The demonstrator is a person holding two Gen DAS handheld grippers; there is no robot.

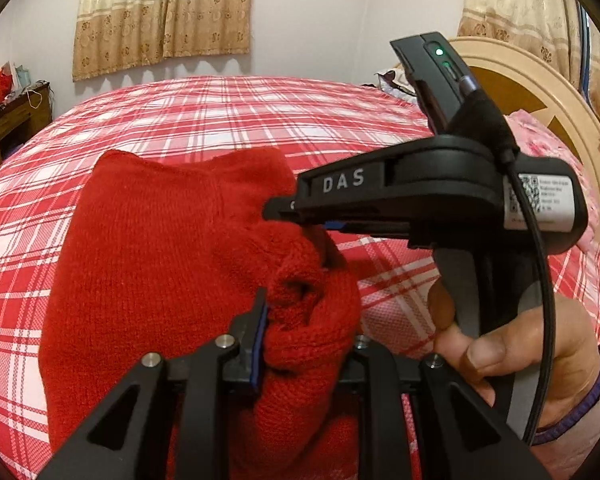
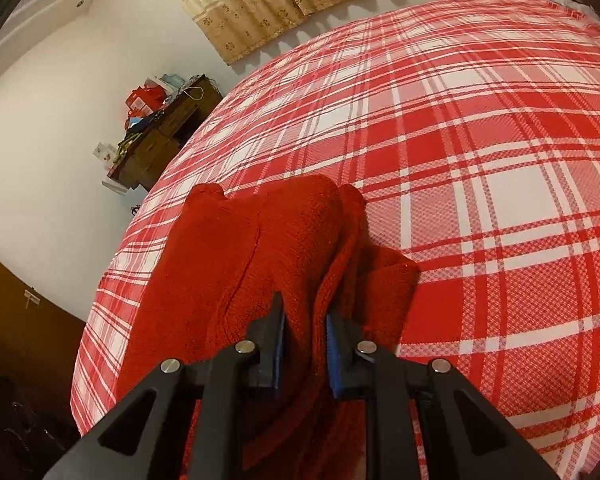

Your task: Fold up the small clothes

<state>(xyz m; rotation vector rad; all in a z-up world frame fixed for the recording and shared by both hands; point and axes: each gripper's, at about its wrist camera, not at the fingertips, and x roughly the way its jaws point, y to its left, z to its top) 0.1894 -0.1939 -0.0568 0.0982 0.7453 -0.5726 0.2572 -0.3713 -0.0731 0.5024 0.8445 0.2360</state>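
A red knitted sweater (image 1: 148, 264) lies on the bed (image 1: 228, 112), over a red-and-white checked bedspread, nearer the foot end than the wooden headboard (image 1: 540, 92). Part of it is lifted off the cover by both tongs. The left gripper (image 1: 300, 332) is clamped on a bunched, rolled piece of the knit, the wool bulging up between its blue pads. The right gripper (image 2: 306, 344) has its jaws pressed on a ridge of the same sweater, a thick fold standing up between the two pads. In the left view it reaches in from the headboard side, its tip at the fabric, with a person's hand (image 1: 512, 356) wrapped round its handle. The rest of the sweater spreads flat towards the far edge of the bed, where a dark wooden cabinet (image 2: 160, 136) stands against the wall under beige curtains (image 2: 268, 0).
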